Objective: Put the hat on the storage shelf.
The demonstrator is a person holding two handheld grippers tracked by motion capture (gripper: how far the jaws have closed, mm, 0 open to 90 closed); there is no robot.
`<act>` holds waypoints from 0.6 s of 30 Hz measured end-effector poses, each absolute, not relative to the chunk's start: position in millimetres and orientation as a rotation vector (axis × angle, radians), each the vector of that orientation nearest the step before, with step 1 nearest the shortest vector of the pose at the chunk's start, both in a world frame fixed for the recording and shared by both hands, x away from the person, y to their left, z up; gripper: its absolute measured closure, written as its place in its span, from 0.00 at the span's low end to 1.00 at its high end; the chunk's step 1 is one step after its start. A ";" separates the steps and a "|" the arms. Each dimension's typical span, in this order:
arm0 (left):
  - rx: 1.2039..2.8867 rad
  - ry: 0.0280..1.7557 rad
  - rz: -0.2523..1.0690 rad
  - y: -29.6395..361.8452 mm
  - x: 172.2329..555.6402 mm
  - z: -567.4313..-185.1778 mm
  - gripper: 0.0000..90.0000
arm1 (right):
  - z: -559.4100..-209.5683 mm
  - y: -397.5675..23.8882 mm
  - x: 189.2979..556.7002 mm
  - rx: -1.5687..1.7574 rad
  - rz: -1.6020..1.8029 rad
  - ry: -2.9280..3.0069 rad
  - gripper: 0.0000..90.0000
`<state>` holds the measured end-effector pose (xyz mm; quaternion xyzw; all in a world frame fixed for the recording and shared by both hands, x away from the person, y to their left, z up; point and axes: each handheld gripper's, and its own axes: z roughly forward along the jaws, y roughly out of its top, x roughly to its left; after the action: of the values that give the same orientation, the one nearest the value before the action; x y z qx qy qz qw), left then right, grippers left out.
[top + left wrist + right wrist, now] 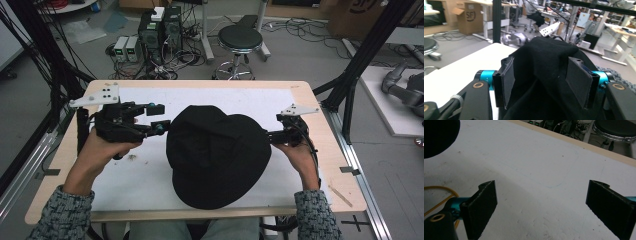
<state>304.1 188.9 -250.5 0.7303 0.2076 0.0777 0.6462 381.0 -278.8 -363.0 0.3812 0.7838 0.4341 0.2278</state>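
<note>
Soft, rounded black cloth hat (217, 155) lies on the white bench (150, 185), brim toward the person; left gripper (544, 82) fingers spread around its fabric, right gripper (544, 207) fingers wide, empty.

A robotics lab was indicated: black framing (361, 60) was mounted around the counter (305, 90), power supplies (125, 48) and tangled cables (170, 62) were left on the floor, and a grey robot arm (405, 87) was laid nearby.
</note>
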 end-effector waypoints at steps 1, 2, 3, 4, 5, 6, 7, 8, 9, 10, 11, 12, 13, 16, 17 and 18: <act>1.655 0.482 0.184 192.1 303.9 -250.8 0.44 | -362.9 -278.5 380.9 1.056 1.192 2.159 0.11; 1.645 0.492 0.188 195.4 303.6 -251.4 0.44 | -363.0 -278.3 381.1 1.057 1.194 2.157 0.11; 1.633 0.499 0.191 198.8 303.3 -252.3 0.43 | -363.1 -278.1 381.3 1.058 1.197 2.158 0.11; 1.624 0.504 0.194 202.5 302.9 -253.3 0.42 | -363.2 -278.1 381.4 1.060 1.198 2.158 0.11; 1.616 0.513 0.205 206.0 302.3 -254.5 0.41 | -363.3 -278.3 381.7 1.059 1.197 2.158 0.11; 1.616 0.525 0.227 209.3 301.6 -255.7 0.41 | -363.4 -278.4 382.1 1.060 1.199 2.157 0.11; 1.619 0.539 0.246 212.8 301.1 -256.9 0.41 | -363.5 -278.5 382.1 1.067 1.196 2.157 0.11; 1.615 0.550 0.255 216.5 301.1 -258.3 0.40 | -363.6 -278.6 382.3 1.067 1.198 2.157 0.11; 1.607 0.561 0.261 220.3 301.2 -259.8 0.40 | -363.7 -278.5 382.4 1.068 1.198 2.157 0.11; 1.599 0.573 0.271 224.0 301.3 -261.1 0.40 | -363.6 -278.2 382.3 1.073 1.199 2.159 0.11; 1.597 0.587 0.288 227.7 301.4 -262.3 0.40 | -363.8 -278.2 382.9 1.062 1.199 2.158 0.11; 1.593 0.603 0.303 231.2 301.7 -263.6 0.39 | -364.0 -277.9 383.2 1.061 1.197 2.159 0.11; 1.587 0.617 0.312 234.9 302.4 -265.0 0.39 | -364.2 -277.3 383.3 1.065 1.198 2.161 0.11; 1.573 0.657 0.335 244.4 304.3 -269.0 0.38 | -364.8 -276.0 383.9 1.065 1.194 2.166 0.11; 1.573 0.669 0.342 247.4 305.2 -270.1 0.38 | -365.0 -276.0 384.4 1.062 1.194 2.166 0.11; 1.572 0.682 0.357 250.6 306.3 -271.7 0.38 | -365.1 -275.9 384.8 1.059 1.195 2.166 0.11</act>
<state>306.3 250.6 -271.7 0.6894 0.2991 0.1565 0.6409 384.8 -275.9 -365.1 0.3836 0.7847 0.4327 0.2233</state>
